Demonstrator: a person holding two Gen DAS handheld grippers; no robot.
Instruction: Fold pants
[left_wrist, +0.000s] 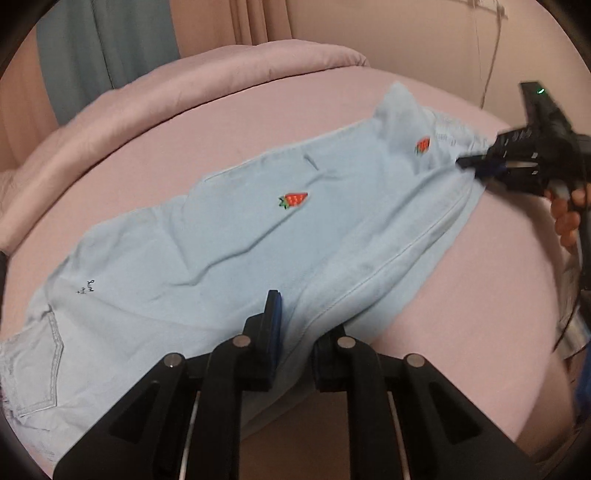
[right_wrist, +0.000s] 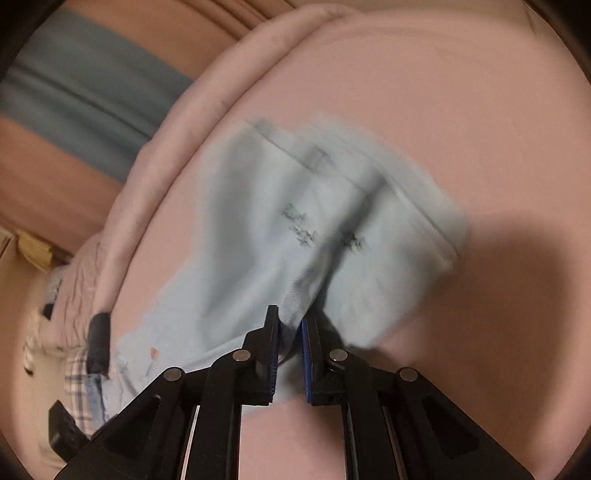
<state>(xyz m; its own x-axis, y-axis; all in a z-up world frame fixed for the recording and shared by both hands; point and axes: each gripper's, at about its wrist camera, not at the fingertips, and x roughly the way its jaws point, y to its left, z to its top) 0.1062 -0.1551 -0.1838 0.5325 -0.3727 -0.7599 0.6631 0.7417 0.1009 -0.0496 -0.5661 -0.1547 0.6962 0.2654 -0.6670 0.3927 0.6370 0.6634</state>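
A bed covered with a smooth pink sheet (left_wrist: 461, 350) carries everything here, and a rolled pink quilt (left_wrist: 184, 88) lies along its far edge. Behind the quilt hang a grey-blue curtain (left_wrist: 92, 55) and a pale pink one beside it.

The light blue denim pants (left_wrist: 258, 251) lie spread and creased across the middle of the bed, one end reaching toward the near left edge, the other toward the far right. A back pocket shows at the left end, small dark lettering just above it, and two embroidered red strawberries (left_wrist: 293, 199) sit on the cloth, one near the middle and one toward the far right end.

The right hand-held gripper (right_wrist: 290, 325) is pressed together on a fold of the denim, which bunches up between its blue pads; its view is blurred. In the left wrist view it pinches the pants' far right end, with fingers of the person's hand (left_wrist: 567, 218) on its handle.

The left hand-held gripper (left_wrist: 295, 332) is closed on the pants' near edge, cloth caught between its fingers.
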